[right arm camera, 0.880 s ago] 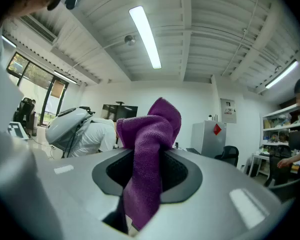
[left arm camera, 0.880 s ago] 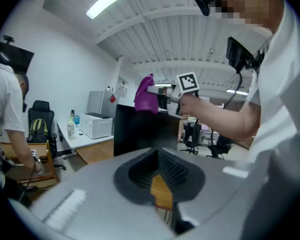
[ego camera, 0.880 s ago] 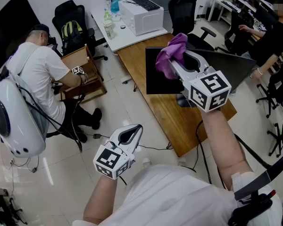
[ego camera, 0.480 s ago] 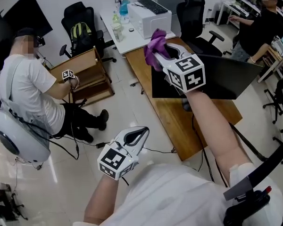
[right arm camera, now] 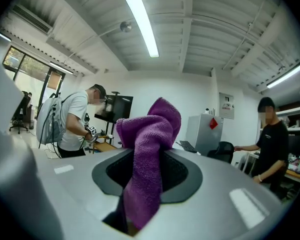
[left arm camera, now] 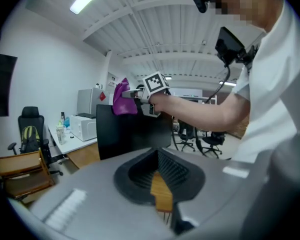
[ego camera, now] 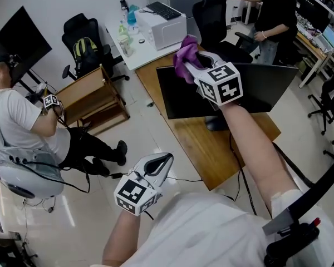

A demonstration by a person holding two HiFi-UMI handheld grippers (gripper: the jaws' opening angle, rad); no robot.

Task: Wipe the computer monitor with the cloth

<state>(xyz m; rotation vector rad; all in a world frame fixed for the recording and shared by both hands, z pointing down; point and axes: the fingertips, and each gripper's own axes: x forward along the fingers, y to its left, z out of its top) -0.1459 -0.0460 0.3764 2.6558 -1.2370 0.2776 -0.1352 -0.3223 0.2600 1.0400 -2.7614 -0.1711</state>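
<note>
A black computer monitor [ego camera: 181, 99] stands on the wooden desk [ego camera: 209, 143]; the left gripper view shows it too, as a dark panel [left arm camera: 125, 131]. My right gripper [ego camera: 192, 64] is raised over the monitor's top edge near its left end, shut on a purple cloth [ego camera: 186, 50]. In the right gripper view the cloth [right arm camera: 147, 144] sticks up from between the jaws of that gripper [right arm camera: 146, 156] and hides what lies behind it. My left gripper [ego camera: 166, 159] hangs low by my body, over the floor and away from the desk, its jaws [left arm camera: 157, 154] together with nothing in them.
Behind the desk a white table [ego camera: 142, 52] carries a white box [ego camera: 162, 25] and bottles. Black office chairs [ego camera: 86, 38] stand around. A seated person with a white backpack [ego camera: 25, 143] is at the left by a wooden cabinet [ego camera: 92, 93]. Another person [ego camera: 273, 10] stands at the back right.
My right arm has reached farther forward and left with the cloth along the monitor's top. The left gripper has hardly moved. The person at the back right has moved behind the chair.
</note>
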